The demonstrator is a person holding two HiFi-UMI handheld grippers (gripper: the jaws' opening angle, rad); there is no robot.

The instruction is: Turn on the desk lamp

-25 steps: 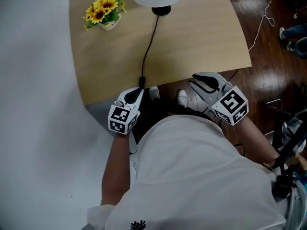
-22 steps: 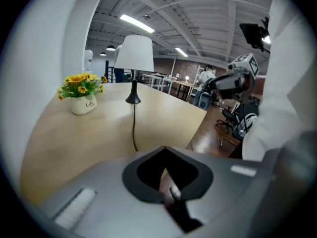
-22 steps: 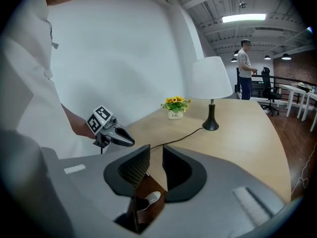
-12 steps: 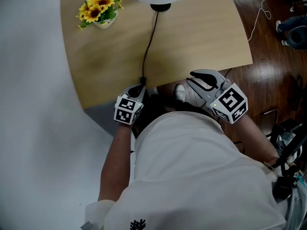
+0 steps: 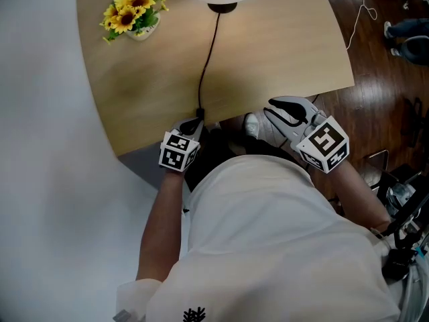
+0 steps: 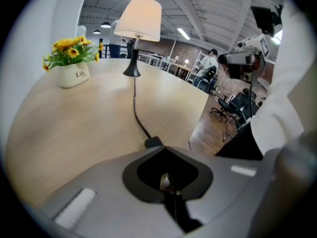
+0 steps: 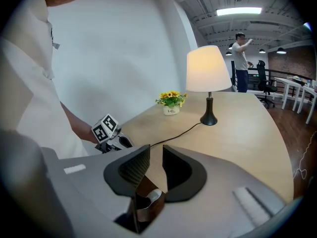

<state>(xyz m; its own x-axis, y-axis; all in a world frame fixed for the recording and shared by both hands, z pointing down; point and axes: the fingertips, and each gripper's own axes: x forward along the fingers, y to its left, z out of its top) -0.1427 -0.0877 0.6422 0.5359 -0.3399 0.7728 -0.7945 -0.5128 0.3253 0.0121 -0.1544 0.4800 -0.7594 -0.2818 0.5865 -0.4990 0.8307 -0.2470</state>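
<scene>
A white-shaded desk lamp with a slim black stem and foot point(image 7: 208, 73) stands at the far edge of the pale wooden table with rounded corners point(image 5: 281, 45). Its shade shows a warm cream in both gripper views. Near the table's far left corner sits a small white pot of yellow sunflowers point(image 5: 131, 15). A thin black cord point(image 5: 208, 59) runs from the lamp's foot straight across the table to its near edge, where a small black inline switch point(image 6: 153, 143) lies on the wood.

The left gripper point(image 5: 193, 125) is at that near edge with its dark jaws drawn together. Their tips are right at the switch, though contact cannot be told. The right gripper point(image 7: 156, 155) hangs just off the table's near edge, further right. Its ribbed black jaws stand apart with a narrow gap and nothing between them; they point back across the tabletop toward the lamp.
</scene>
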